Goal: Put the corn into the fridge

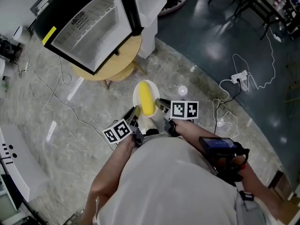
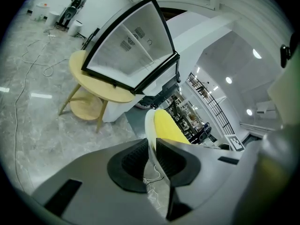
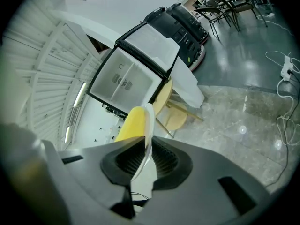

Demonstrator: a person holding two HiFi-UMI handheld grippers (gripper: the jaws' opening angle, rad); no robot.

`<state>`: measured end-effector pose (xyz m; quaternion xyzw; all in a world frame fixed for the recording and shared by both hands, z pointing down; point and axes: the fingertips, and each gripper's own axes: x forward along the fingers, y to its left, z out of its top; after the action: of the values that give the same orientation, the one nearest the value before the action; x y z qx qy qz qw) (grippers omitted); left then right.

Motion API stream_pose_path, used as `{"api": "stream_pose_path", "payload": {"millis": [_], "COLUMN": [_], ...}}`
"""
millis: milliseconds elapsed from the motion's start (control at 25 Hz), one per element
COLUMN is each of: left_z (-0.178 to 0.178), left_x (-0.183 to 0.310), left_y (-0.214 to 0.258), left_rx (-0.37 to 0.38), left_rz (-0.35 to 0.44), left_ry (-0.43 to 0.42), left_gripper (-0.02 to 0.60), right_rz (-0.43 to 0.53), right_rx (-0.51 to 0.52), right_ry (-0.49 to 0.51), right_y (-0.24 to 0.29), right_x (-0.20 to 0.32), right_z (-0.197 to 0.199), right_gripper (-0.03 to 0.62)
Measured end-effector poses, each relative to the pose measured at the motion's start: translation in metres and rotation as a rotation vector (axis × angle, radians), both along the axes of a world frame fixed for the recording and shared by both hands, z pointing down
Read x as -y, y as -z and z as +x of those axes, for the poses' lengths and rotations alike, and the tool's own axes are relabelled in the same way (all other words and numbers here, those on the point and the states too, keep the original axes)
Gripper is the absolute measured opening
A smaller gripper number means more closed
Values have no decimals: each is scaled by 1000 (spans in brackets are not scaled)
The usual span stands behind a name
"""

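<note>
A yellow corn cob lies on a white plate that I carry in front of the person's body. My left gripper is shut on the plate's left rim, with the corn just beyond its jaws. On the opposite side, my right gripper is shut on the right rim, the corn showing to the left of it. Ahead stands a small black fridge with a glass door, on a round yellow table. The same fridge shows in both gripper views.
A white pillar stands right of the fridge. Cables and a power strip lie on the floor to the right. Another cable trails left of the table. A white unit is at the left edge. Chairs stand at the far right.
</note>
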<state>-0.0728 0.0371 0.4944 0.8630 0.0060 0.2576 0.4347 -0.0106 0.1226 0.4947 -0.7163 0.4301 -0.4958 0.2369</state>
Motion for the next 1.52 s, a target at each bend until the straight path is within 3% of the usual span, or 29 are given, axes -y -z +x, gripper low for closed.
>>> {"api": "stream_pose_path", "payload": {"millis": [680, 880, 1520], "left_z": [63, 66, 52], "left_x": [77, 90, 166], "left_y": [6, 7, 7], "left_rx": [-16, -14, -13], "left_rz": [9, 7, 33], "left_ry": [-52, -52, 99], "left_gripper": [55, 55, 55], "right_rz": [8, 1, 20], "right_rx": [-26, -22, -41], "right_ry": [-48, -47, 110], "right_y": [7, 8, 9], "right_x": [74, 88, 173], "right_z": [58, 63, 62], "right_gripper": [43, 43, 43]}}
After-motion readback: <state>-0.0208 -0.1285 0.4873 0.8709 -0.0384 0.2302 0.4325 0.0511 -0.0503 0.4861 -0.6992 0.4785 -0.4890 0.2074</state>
